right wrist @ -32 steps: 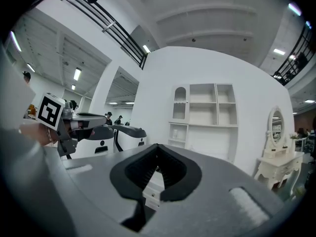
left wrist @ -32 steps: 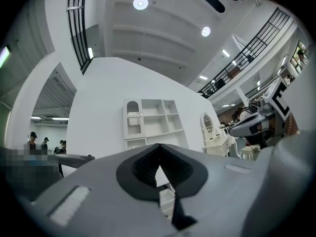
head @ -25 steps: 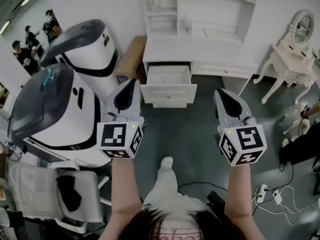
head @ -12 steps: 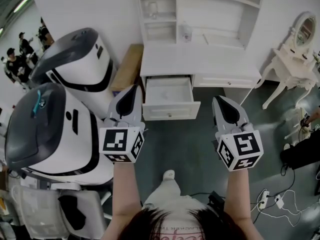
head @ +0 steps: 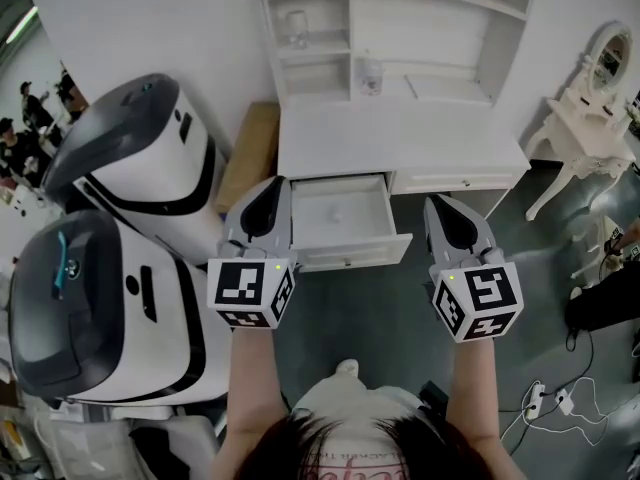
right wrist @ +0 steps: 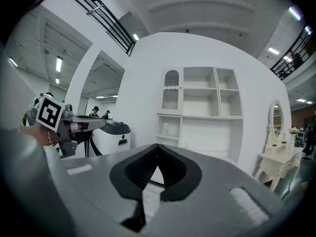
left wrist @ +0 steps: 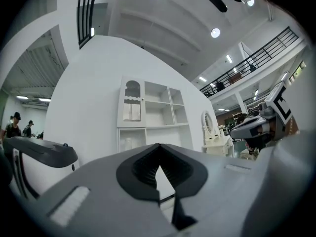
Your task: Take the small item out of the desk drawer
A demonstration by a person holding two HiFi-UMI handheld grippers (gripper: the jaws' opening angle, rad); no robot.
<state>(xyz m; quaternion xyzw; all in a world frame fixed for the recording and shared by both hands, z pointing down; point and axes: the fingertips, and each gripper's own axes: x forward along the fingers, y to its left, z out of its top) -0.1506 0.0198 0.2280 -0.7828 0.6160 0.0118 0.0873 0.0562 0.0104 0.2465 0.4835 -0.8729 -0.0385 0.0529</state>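
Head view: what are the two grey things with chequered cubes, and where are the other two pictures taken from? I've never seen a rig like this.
There is no robot here. A person wears a camera on the head that looks down at their own arms. Each hand holds a two-jaw tool, the left gripper and the right gripper; the marker cubes are parts of them. The other two pictures come from a camera riding on each gripper, looking along its jaws. Both show the jaws closed with nothing between them. Ahead stands a white desk with its drawer pulled open; in the head view it shows between the grippers. What lies inside is too small to tell. Big white-and-grey machines stand to the left.
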